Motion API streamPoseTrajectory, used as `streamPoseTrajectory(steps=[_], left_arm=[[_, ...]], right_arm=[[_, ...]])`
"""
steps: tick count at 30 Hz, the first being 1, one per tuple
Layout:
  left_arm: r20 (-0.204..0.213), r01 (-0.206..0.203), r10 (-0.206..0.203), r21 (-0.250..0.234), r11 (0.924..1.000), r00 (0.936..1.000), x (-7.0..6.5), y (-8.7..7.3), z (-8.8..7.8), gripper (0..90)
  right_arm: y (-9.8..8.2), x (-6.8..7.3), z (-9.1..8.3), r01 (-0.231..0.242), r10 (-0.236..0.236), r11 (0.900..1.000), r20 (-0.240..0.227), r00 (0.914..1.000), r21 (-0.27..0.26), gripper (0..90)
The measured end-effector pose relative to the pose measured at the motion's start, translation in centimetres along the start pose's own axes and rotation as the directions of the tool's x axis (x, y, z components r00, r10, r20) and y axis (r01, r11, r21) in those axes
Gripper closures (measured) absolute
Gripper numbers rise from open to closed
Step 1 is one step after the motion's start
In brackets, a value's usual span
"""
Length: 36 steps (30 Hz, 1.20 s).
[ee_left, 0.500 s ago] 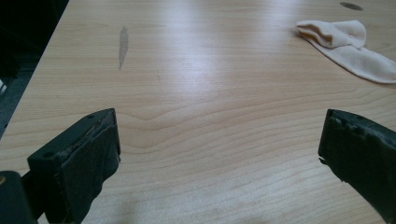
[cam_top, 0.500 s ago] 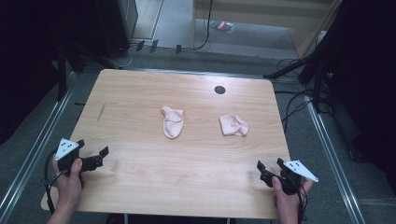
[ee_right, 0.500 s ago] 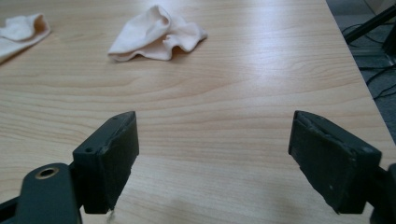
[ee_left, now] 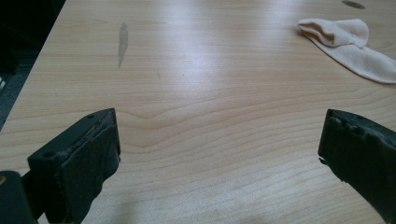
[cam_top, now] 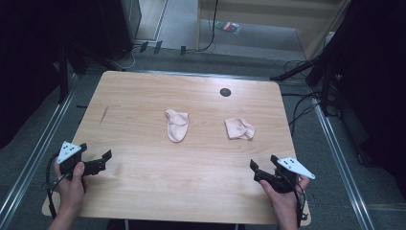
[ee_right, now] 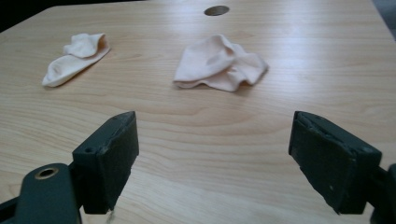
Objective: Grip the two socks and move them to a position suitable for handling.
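At the near corners of the counter [cam_top: 143,91], the left gripper [cam_top: 106,156] and right gripper [cam_top: 253,167] are waiting released; two socks [cam_top: 176,125] [cam_top: 239,128] are lying mid-counter, well apart, so reaching forward probably comes next.

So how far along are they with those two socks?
Nothing looks done: the flat sock and the crumpled sock lie apart on the table, untouched. Nothing is in hand: the left gripper and right gripper sit open at the near edge. Whatever is meant for the socks is all left to do.
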<state>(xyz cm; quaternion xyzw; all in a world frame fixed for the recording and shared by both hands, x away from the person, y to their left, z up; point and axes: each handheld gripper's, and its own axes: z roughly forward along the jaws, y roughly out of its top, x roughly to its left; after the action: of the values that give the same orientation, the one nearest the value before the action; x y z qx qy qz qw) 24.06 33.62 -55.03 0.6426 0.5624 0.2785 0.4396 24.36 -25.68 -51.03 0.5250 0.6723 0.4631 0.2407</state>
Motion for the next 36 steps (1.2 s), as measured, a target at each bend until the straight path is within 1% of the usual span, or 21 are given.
streamPoseTrajectory(steps=[1, 2, 3, 4, 8, 9, 14, 15, 17, 18, 20, 21, 24, 25, 26, 27, 29, 31, 32, 33, 36], left_arm=[[0.002, 0.0, 0.0, 0.001, 1.0, 1.0, 0.0, 0.0, 0.0, 0.0], [0.005, -0.001, 0.001, 0.001, 1.0, 1.0, 0.0, 0.0, 0.0, 0.0], [0.006, -0.002, 0.002, -0.003, 1.0, 1.0, 0.0, 0.0, 0.1, 0.0], [0.006, -0.002, 0.002, -0.003, 1.0, 1.0, 0.0, 0.0, 0.1, 0.0], [0.006, -0.001, 0.001, 0.002, 1.0, 1.0, -0.1, 0.0, 0.1, 0.0], [0.006, -0.001, 0.001, 0.002, 1.0, 1.0, -0.1, 0.0, 0.1, 0.0], [0.003, -0.004, 0.004, 0.007, 1.0, 1.0, -0.1, 0.0, 0.1, 0.0], [0.001, -0.002, 0.002, 0.008, 1.0, 1.0, -0.1, 0.0, 0.1, 0.0], [0.0, 0.0, 0.0, 0.009, 1.0, 1.0, -0.1, 0.0, 0.2, 0.0], [0.0, 0.002, -0.002, 0.009, 1.0, 1.0, -0.1, 0.0, 0.2, 0.0], [0.002, -0.001, 0.001, 0.011, 0.9999, 1.0, -0.1, 0.0, 0.2, 0.0], [0.002, -0.001, 0.001, 0.011, 0.9999, 1.0, -0.1, 0.0, 0.2, 0.0], [0.0, -0.003, 0.003, 0.012, 0.9999, 1.0, -0.2, 0.0, 0.2, 0.0], [-0.006, -0.003, 0.003, 0.014, 0.9999, 1.0, -0.3, 0.0, 0.2, 0.0], [-0.008, -0.003, 0.003, 0.015, 0.9999, 1.0, -0.3, 0.0, 0.2, 0.0], [-0.007, -0.002, 0.002, 0.013, 0.9999, 1.0, -0.3, 0.0, 0.2, 0.0], [-0.007, -0.002, 0.002, 0.013, 0.9999, 1.0, -0.2, 0.0, 0.2, 0.0], [-0.004, -0.001, 0.001, 0.014, 0.9999, 1.0, -0.2, 0.0, 0.2, 0.0], [-0.004, -0.001, 0.001, 0.014, 0.9999, 1.0, -0.2, 0.0, 0.2, 0.0], [-0.004, -0.001, 0.001, 0.014, 0.9999, 1.0, -0.2, 0.0, 0.2, 0.0], [-0.001, -0.002, 0.002, 0.015, 0.9999, 1.0, -0.3, 0.0, 0.2, 0.0]], right_arm=[[0.6, 1.0, 0.6, 0.014, -0.014, 1.0, -0.018, 0.9998, 0.011, 18.3], [0.6, 1.0, 0.6, 0.014, -0.014, 1.0, -0.018, 0.9998, 0.011, 18.3], [1.1, 2.0, 1.3, 0.045, -0.045, 0.999, -0.031, 0.9985, 0.008, 19.7], [1.1, 2.0, 1.3, 0.045, -0.045, 0.999, -0.031, 0.9985, 0.008, 19.7], [2.5, 4.1, 3.3, 0.058, -0.057, 0.998, -0.068, 0.9961, 0.003, 25.7], [2.5, 4.1, 3.3, 0.058, -0.057, 0.998, -0.068, 0.9961, 0.003, 25.7], [3.6, 6.0, 5.1, 0.078, -0.077, 0.997, -0.106, 0.9913, 0.002, 30.3], [4.0, 6.9, 6.0, 0.095, -0.095, 0.995, -0.121, 0.9881, -0.006, 33.1], [4.5, 7.8, 7.1, 0.098, -0.097, 0.995, -0.15, 0.984, 0.0, 34.5], [4.5, 7.8, 7.1, 0.098, -0.097, 0.995, -0.15, 0.984, 0.0, 34.5], [5.1, 9.4, 8.8, 0.118, -0.115, 0.993, -0.188, 0.9755, 0.009, 35.5], [5.1, 9.4, 8.8, 0.118, -0.115, 0.993, -0.188, 0.9755, 0.009, 35.5], [5.7, 11.0, 10.5, 0.141, -0.134, 0.99, -0.204, 0.9699, 0.023, 36.5], [5.9, 11.9, 11.6, 0.143, -0.134, 0.989, -0.212, 0.968, 0.029, 37.0], [5.9, 11.9, 11.6, 0.143, -0.134, 0.989, -0.212, 0.968, 0.029, 37.0], [6.2, 12.8, 12.7, 0.151, -0.139, 0.988, -0.218, 0.966, 0.04, 37.3], [6.2, 13.2, 13.3, 0.153, -0.14, 0.987, -0.222, 0.9649, 0.043, 37.8], [6.3, 14.6, 15.1, 0.185, -0.167, 0.981, -0.223, 0.9605, 0.064, 38.2], [6.3, 14.6, 15.1, 0.185, -0.167, 0.981, -0.223, 0.9605, 0.064, 38.2], [6.4, 15.2, 16.4, 0.191, -0.169, 0.978, -0.227, 0.9592, 0.082, 38.5], [6.4, 15.8, 17.5, 0.207, -0.181, 0.974, -0.228, 0.9567, 0.095, 38.9]])
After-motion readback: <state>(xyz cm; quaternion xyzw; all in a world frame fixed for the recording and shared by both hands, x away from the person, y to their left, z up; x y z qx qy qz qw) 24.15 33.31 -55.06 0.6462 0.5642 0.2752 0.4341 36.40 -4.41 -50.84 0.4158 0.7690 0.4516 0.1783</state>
